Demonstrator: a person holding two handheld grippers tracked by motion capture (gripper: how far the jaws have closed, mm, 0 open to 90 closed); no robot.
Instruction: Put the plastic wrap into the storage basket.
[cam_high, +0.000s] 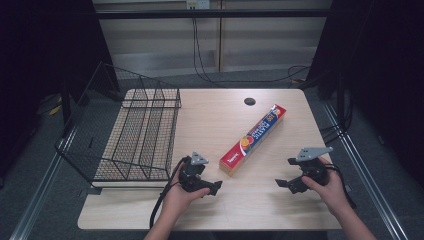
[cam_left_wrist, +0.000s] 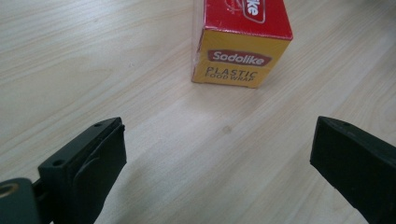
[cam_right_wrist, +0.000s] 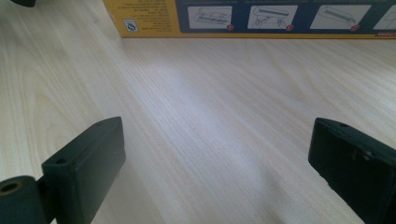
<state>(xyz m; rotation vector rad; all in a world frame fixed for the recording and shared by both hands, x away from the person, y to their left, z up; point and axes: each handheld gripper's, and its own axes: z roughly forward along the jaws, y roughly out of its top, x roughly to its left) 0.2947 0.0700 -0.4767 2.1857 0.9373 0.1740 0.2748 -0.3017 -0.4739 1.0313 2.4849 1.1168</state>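
A long red, yellow and blue box of plastic food wrap (cam_high: 254, 139) lies diagonally on the middle of the wooden table (cam_high: 240, 210). My left gripper (cam_high: 212, 182) rests just left of the box's near end, pointing at it, open with nothing between its jaws. In the left gripper view that yellow end of the box (cam_left_wrist: 240, 46) sits a short way ahead of the open left gripper (cam_left_wrist: 219, 140). My right gripper (cam_high: 285, 172) is to the right of the box, aimed at its long side, also open. In the right gripper view the box's printed side (cam_right_wrist: 261, 18) runs along the top, beyond the right gripper (cam_right_wrist: 217, 140).
A black wire basket (cam_high: 135, 135) stands on the table's left part, its tall side overhanging the left edge. A round cable hole (cam_high: 249, 101) is near the far edge. Bare wood lies between the grippers along the front.
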